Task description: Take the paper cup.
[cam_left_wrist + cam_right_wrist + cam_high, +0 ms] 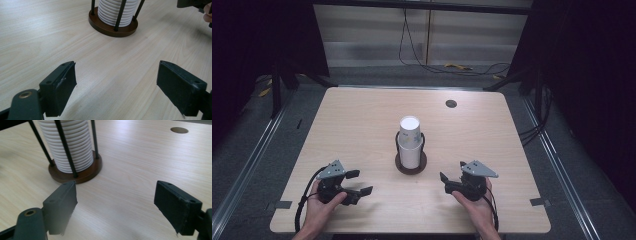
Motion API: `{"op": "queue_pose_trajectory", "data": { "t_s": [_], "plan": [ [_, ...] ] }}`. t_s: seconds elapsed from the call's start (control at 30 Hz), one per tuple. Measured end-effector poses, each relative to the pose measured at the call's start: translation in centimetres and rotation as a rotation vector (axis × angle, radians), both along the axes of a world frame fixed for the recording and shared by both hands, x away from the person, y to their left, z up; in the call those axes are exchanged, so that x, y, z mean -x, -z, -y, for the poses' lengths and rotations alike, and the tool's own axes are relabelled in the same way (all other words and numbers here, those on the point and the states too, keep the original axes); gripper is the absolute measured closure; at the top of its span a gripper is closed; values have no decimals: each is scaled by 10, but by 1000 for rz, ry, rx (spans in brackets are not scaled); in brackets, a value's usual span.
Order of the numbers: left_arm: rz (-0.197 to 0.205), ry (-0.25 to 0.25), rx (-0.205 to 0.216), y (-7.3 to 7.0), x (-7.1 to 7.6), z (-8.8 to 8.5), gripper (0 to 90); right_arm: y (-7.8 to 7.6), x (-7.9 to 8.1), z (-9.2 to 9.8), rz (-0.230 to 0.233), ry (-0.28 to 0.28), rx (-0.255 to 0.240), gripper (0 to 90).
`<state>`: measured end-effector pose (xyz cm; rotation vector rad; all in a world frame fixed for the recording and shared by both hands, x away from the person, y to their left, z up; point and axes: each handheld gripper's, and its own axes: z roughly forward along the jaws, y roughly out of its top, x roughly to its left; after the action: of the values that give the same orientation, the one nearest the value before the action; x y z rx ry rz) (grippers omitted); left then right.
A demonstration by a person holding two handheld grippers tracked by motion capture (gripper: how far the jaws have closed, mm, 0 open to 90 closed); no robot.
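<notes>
A stack of white paper cups (410,142) stands upside down in a holder with a round brown base (411,167) and thin black rods, at the middle of the wooden table (362,115). My left gripper (360,182) rests near the front left, held by a hand, jaws open and empty. My right gripper (451,176) sits at the front right, also open and empty. In the left gripper view the cup stack (116,11) is ahead beyond the open gripper (116,86). In the right gripper view the cup stack (67,143) is at upper left, past the open gripper (115,206).
A round cable hole (451,103) is set in the table's far right part; the same hole (179,130) shows in the right gripper view. Cables lie on the floor behind the table. Black frame legs stand at both far corners.
</notes>
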<state>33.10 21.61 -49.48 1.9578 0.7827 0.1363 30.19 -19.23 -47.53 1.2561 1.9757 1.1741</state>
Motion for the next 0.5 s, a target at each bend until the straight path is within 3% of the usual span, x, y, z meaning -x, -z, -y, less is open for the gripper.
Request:
{"op": "queue_pose_trajectory", "data": {
  "t_s": [0.17,0.23,0.5],
  "plan": [
    [-8,2,0,0,0,1,160,-1,1,-3,-2,-31,3,201],
    [-8,3,4,0,1,2,161,-2,1,-4,-8,-36,30,197],
    [1,11,5,1,-1,5,162,-9,2,-3,-6,-50,-17,195]
  ]
}}
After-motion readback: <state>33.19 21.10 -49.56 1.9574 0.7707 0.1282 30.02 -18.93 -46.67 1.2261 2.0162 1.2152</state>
